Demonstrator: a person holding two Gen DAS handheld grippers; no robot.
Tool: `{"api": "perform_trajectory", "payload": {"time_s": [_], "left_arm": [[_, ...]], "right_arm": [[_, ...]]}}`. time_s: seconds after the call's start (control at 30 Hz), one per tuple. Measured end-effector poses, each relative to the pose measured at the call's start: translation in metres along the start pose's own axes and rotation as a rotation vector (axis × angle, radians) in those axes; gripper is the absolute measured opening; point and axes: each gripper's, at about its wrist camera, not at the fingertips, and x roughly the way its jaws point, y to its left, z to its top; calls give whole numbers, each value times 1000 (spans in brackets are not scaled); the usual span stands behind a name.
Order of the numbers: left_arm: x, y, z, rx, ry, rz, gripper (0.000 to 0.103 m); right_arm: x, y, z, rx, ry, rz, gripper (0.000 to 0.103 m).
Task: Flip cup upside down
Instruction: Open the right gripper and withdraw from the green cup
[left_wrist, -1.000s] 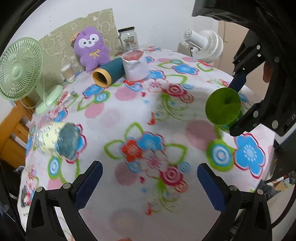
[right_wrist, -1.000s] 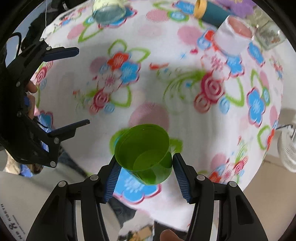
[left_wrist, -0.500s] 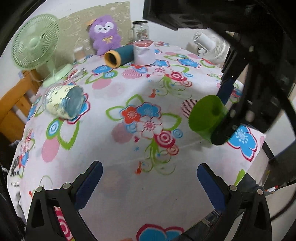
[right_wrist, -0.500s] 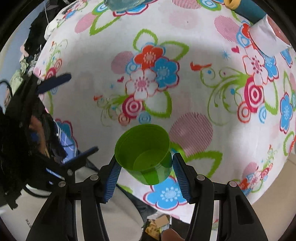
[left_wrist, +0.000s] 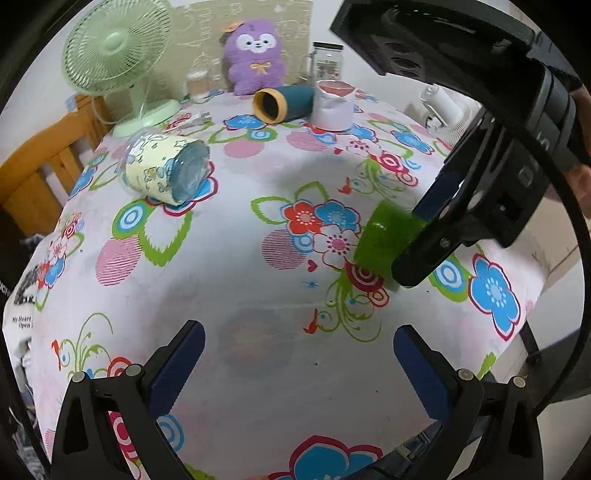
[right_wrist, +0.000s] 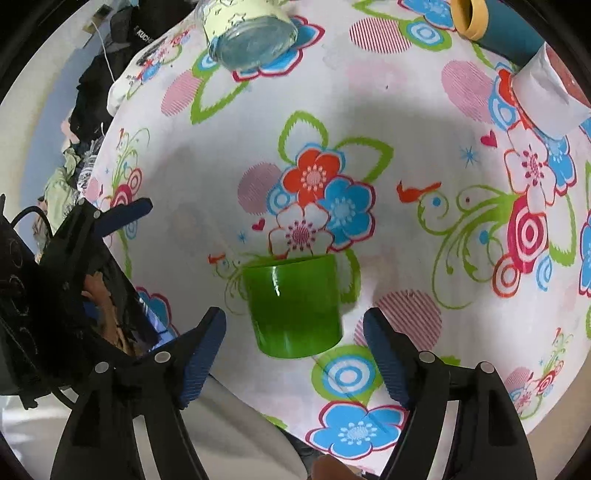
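A green plastic cup (right_wrist: 297, 306) is seen between the parted fingers of the right gripper (right_wrist: 295, 345), a clear gap showing at each pad (right_wrist: 202, 341); its rim is turned away from the gripper, toward the floral cloth of the surface (right_wrist: 406, 155), and its closed base faces the camera. Whether the rim touches the cloth cannot be told. In the left wrist view the cup (left_wrist: 388, 238) is partly hidden behind the right gripper's dark near finger, ahead and to the right of the left gripper (left_wrist: 295, 360), whose fingers are spread wide with nothing between them.

Farther ahead of the left fingers, to their left, a glass jar with a pale printed label (left_wrist: 166, 168) is shown lying on its side. Beyond it are set a teal tube with a yellow rim (left_wrist: 286, 105), also on its side, and a white container (left_wrist: 334, 105) just beside it. A purple plush toy (left_wrist: 255, 55) and a green desk fan (left_wrist: 116, 59) are lined along the far edge.
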Motion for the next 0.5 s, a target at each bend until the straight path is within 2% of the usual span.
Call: {"api": "perform_trajectory", "payload": {"time_s": [0.27, 0.5], "left_arm": [[-5, 5, 5, -53, -7, -4, 103], [-10, 1, 12, -122, -17, -57, 103]], "right_arm": [[-24, -3, -13, -7, -70, 56, 79], [-57, -20, -52, 21, -208, 80, 79]]}}
